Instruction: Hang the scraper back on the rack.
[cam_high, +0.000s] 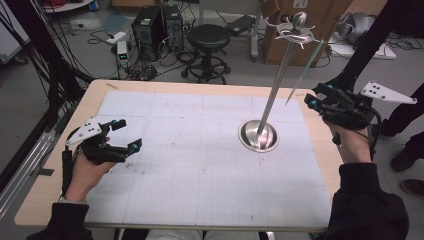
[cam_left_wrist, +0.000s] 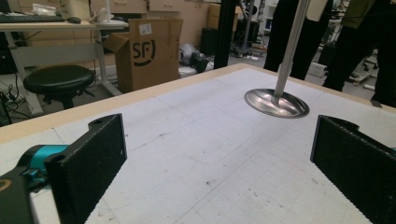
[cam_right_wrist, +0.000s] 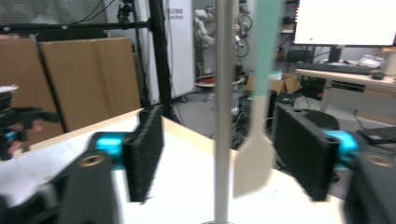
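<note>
Black stool (cam_high: 208, 37), cardboard boxes (cam_high: 305, 35), computer towers (cam_high: 159, 30) on grey floor (cam_high: 100, 60).

Spatula (cam_high: 305, 70): slim, teal handle with pale flat blade; hung blade-down from the hooked top of a steel stand (cam_high: 280, 75), whose round base (cam_high: 258, 135) is set on the bench; blade clear of the surface.

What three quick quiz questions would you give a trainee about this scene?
1. True or false: the spatula lies flat beside the stand.
2. Which has the spatula's blade between its open jaws? A: left gripper. B: right gripper.
3. Fill in: the stand's pole rises from a round metal ____.

Key: 1 false, it hangs from the stand's top. 2 B. 3 base.
</note>
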